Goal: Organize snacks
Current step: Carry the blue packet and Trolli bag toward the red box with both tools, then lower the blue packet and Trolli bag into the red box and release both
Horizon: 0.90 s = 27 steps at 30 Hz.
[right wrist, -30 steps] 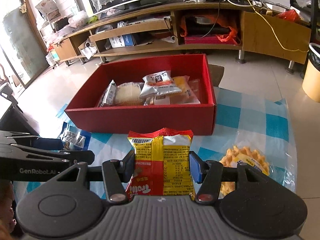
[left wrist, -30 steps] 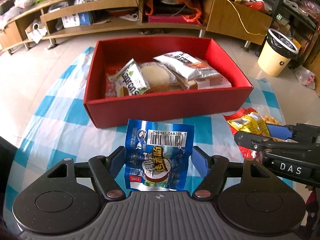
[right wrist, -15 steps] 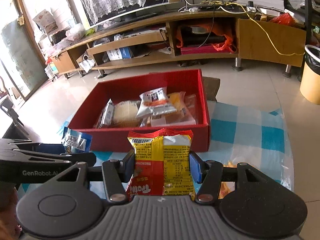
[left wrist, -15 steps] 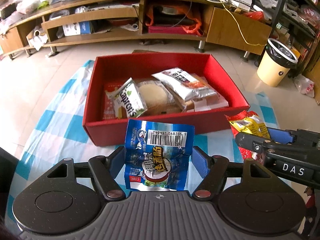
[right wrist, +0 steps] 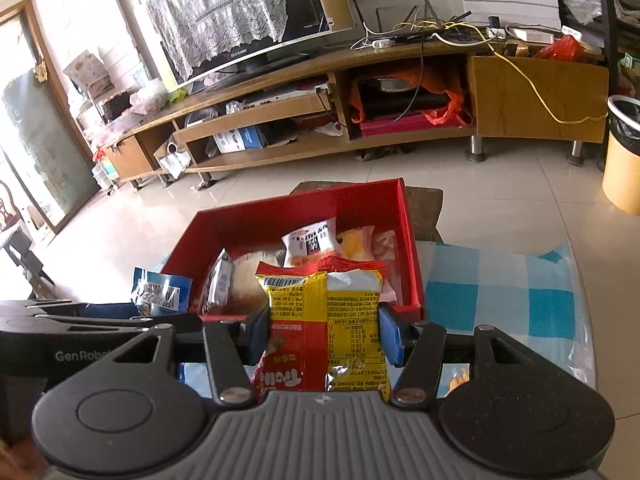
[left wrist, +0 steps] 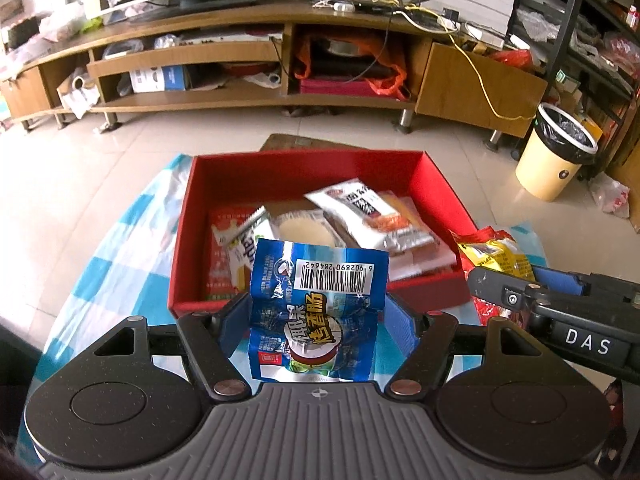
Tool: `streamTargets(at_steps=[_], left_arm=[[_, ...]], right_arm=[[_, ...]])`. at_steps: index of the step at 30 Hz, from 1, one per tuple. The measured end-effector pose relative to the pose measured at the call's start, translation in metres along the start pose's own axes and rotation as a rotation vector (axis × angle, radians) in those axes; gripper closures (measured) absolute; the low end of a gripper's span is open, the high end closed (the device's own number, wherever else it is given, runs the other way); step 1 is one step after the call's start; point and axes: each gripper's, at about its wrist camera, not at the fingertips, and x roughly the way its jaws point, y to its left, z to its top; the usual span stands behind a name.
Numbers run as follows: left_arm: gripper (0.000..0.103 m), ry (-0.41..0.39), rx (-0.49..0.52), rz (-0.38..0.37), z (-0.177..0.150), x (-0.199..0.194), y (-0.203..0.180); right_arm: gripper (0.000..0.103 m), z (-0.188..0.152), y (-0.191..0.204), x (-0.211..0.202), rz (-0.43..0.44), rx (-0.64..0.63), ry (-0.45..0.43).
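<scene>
My left gripper [left wrist: 318, 312] is shut on a blue snack packet [left wrist: 316, 312] with a barcode, held in the air before the near wall of the red box [left wrist: 308, 172]. My right gripper [right wrist: 322, 330] is shut on a yellow and red snack packet [right wrist: 324, 320], also off the table and close to the red box [right wrist: 412, 248]. The box holds several wrapped snacks [left wrist: 360, 208]. In the left wrist view the right gripper with its yellow packet [left wrist: 496, 256] shows at the right edge. The blue packet [right wrist: 160, 292] shows at the left in the right wrist view.
The box stands on a blue and white checked cloth [right wrist: 500, 300] over a small table [left wrist: 120, 264]. A waffle snack [right wrist: 460, 380] lies partly hidden under my right gripper. Beyond are a tiled floor, a long wooden TV stand [left wrist: 248, 92] and a cream bin [left wrist: 556, 160].
Both grippers have risen with their packets and tilted up, so the box sits lower and farther in view and more of the room shows. The grips have not changed.
</scene>
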Motion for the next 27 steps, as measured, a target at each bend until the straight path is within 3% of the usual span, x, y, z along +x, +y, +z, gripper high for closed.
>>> streamTargets(at_steps=[17,27], left_arm=[[0.026,-0.036,0.001,0.037,0.022,0.009,0.003],[0.026,-0.043,0.001,0.074,0.044,0.031,0.006]], right_arm=[[0.049,0.024,-0.001,0.015,0.011,0.013,-0.039],[0.049,0.048,-0.006,0.049,0.006,0.023,-0.038]])
